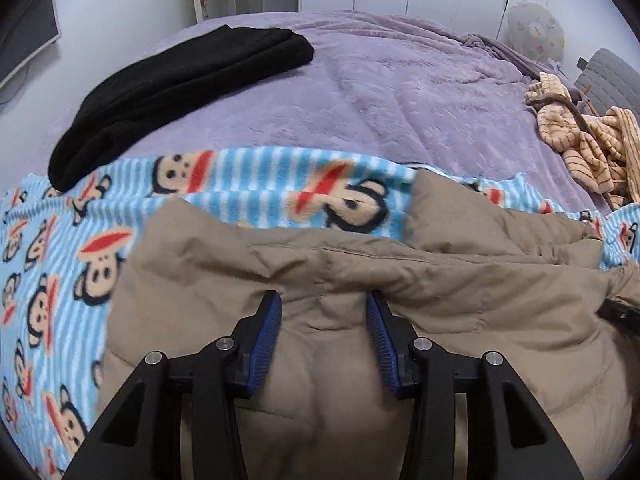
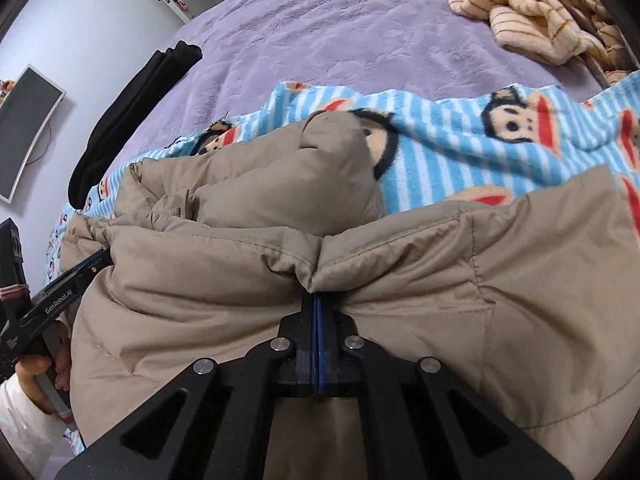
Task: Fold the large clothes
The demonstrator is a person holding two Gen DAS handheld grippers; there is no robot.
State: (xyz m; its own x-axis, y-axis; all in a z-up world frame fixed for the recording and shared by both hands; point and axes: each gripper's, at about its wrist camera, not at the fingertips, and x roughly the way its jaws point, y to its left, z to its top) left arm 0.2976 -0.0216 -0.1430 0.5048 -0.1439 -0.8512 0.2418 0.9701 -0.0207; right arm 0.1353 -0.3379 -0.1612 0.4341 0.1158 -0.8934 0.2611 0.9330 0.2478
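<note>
Blue-padded right tongs [image 2: 316, 300]: I have them clamped together on a pinched fold of the tan padded quilted coat [image 2: 400, 280].
Left tongs [image 1: 324, 300]: jaws apart, padding bulging between them; whether the pads bite I cannot tell.
Coat's place: on the blue striped monkey-print fleece blanket [image 1: 52, 240], over the lilac plush bedspread [image 1: 400, 92].
Done: one black folded garment [image 1: 180, 80] at ten o'clock.
Left: I judge the coat half-folded; a crumpled beige striped garment [image 2: 532, 12] at one o'clock waits.
</note>
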